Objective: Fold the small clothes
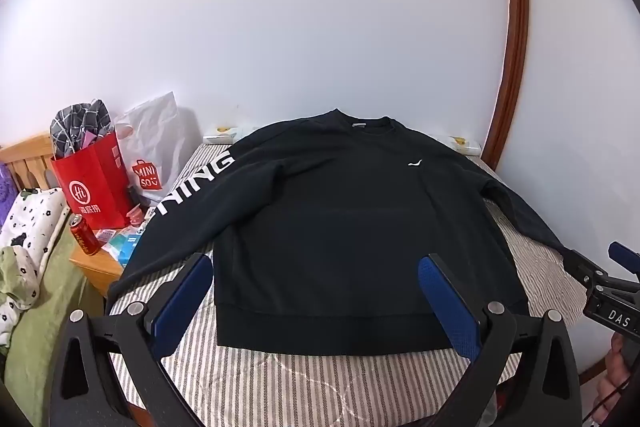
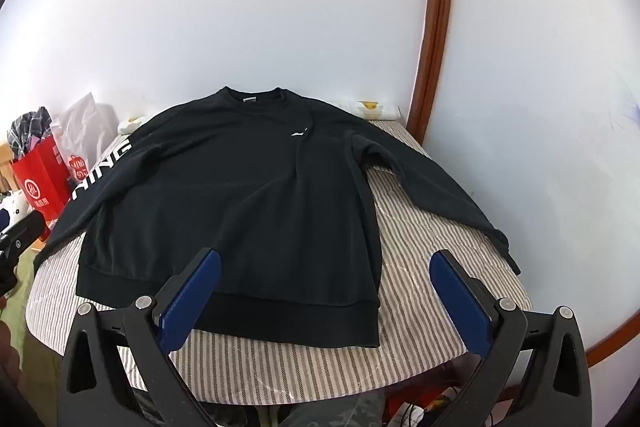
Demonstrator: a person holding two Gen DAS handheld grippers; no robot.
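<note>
A black sweatshirt (image 1: 340, 223) lies flat, front up, on a striped table (image 1: 280, 383), collar toward the wall, both sleeves spread out. Its left sleeve carries white letters (image 1: 200, 183) and hangs over the table's left edge. My left gripper (image 1: 316, 267) is open and empty, hovering above the hem. The sweatshirt also shows in the right wrist view (image 2: 224, 203). My right gripper (image 2: 326, 263) is open and empty above the hem's right corner. The right gripper also appears at the right edge of the left wrist view (image 1: 616, 267).
A red paper bag (image 1: 94, 183) and a white Miniso bag (image 1: 154, 151) stand left of the table, with a red can (image 1: 84, 235) on a wooden stand. A bed with green cover (image 1: 36, 307) lies at far left. A white wall and brown door frame (image 1: 516, 27) stand behind.
</note>
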